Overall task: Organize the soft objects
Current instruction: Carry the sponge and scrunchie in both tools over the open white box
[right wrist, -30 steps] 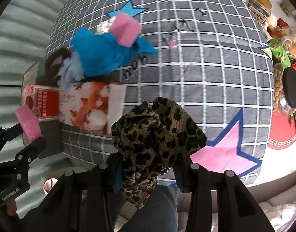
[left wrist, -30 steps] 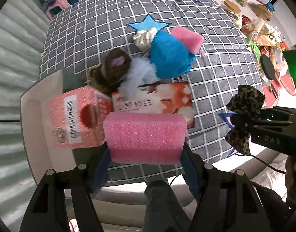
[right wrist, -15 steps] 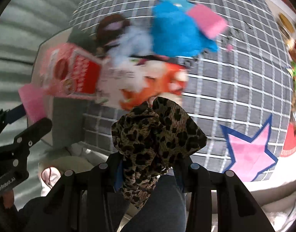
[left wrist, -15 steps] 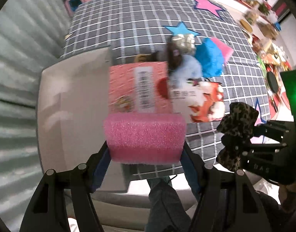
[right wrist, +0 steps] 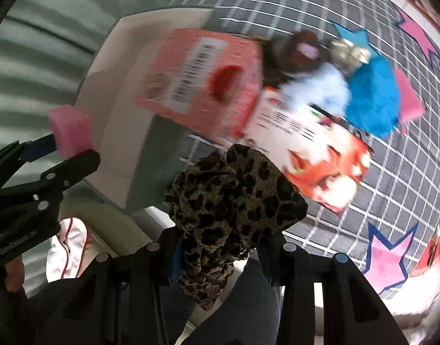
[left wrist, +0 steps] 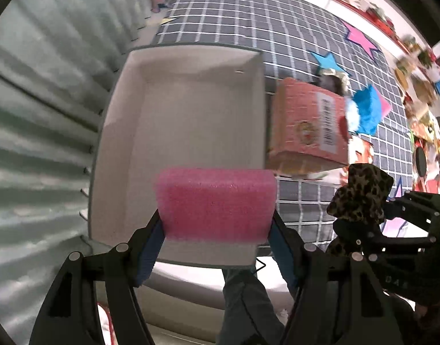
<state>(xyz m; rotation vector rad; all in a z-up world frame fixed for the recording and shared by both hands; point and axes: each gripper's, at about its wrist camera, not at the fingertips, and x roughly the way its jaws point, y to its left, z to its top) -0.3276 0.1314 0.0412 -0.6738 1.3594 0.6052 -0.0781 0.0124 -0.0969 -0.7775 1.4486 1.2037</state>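
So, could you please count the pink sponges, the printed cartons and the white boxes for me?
Pink sponges: 2, the held sponge in the left gripper and the loose sponge.
Printed cartons: 2, the pink carton and the white-and-red carton.
White boxes: 1, the white box.
Total: 5.

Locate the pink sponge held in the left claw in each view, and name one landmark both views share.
Left wrist view: the pink sponge sits low and central, clamped in the left claw, in front of the white box.
Right wrist view: it sits at the left edge, mid-height, seen end-on beside the same box.
Shared landmark: the red carton with a barcode label.
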